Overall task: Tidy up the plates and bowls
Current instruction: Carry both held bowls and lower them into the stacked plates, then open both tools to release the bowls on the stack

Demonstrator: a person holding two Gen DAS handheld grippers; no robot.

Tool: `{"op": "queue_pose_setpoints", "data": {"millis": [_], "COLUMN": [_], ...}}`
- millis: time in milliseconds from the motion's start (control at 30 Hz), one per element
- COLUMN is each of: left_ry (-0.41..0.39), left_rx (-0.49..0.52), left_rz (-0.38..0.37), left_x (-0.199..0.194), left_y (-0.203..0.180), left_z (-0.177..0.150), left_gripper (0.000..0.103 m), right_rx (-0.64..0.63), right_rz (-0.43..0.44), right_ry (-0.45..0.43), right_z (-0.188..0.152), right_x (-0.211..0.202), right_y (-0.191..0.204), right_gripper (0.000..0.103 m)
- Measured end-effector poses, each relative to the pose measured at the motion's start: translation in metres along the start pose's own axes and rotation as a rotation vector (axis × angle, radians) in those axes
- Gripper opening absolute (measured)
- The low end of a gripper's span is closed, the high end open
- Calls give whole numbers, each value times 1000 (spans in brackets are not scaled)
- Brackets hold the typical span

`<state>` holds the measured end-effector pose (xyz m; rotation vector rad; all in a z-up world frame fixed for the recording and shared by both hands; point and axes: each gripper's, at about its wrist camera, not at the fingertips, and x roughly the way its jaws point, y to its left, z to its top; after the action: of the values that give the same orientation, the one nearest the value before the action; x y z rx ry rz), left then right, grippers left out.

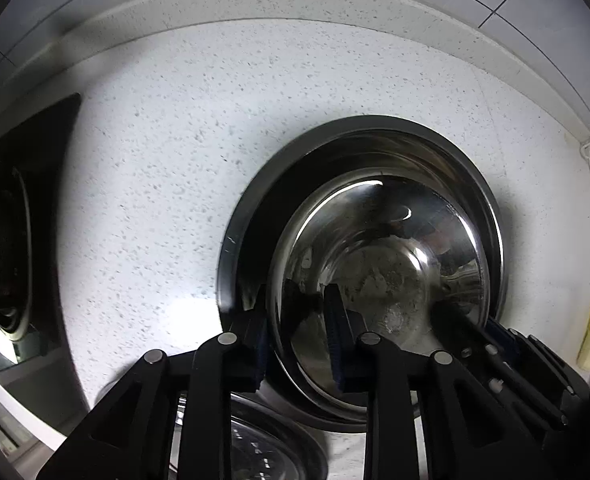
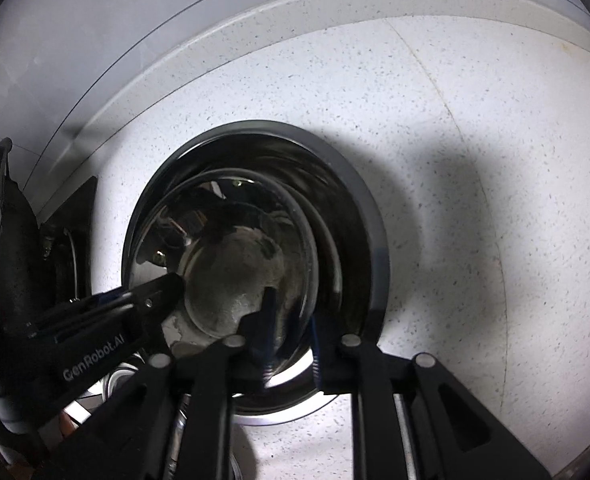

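Left gripper (image 1: 295,300) pointed straight down, jaws narrow, with the rim of the bowl (image 1: 383,272) running between its fingers (image 1: 335,336). There was slack showing beside the rim, so the pads did not look pressed on it. Over on the far side, the right gripper (image 2: 291,312) sat the same way: narrow gap, rim in between, no clear squeeze.

So 2 grippers straddled 1 bowl, and that bowl sat inside the big bowl (image 1: 231,248), off-centre, on the speckled counter (image 1: 155,200). Whether it lay flat on the bottom, I could not tell.

This looked like the let-go of a nesting step. To do it well, both jaws needed to clear the rim evenly, then lift straight up. A finger snagging the lip would tip or drag the bowl.
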<state>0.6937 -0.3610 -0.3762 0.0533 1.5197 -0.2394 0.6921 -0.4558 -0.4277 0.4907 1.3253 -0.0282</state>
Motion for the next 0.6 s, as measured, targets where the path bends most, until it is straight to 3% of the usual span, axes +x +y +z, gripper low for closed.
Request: {"op": "queue_pose_setpoints", "data": {"millis": [267, 367, 600], "left_ry": [28, -4, -90], "left_rx": [-49, -55, -66], "left_rz": [-61, -67, -83], "left_x": [5, -5, -42], "left_y": [1, 1, 3], "left_z": [-11, -13, -16], "left_gripper": [27, 38, 40], "right_rx": [21, 25, 28], "right_rz": [21, 29, 42], "right_ry": [-8, -31, -81], "right_z": [-2, -4, -5], "right_x": [-10, -25, -56], "right_y": [-2, -7, -13], "right_gripper": [29, 31, 31]}}
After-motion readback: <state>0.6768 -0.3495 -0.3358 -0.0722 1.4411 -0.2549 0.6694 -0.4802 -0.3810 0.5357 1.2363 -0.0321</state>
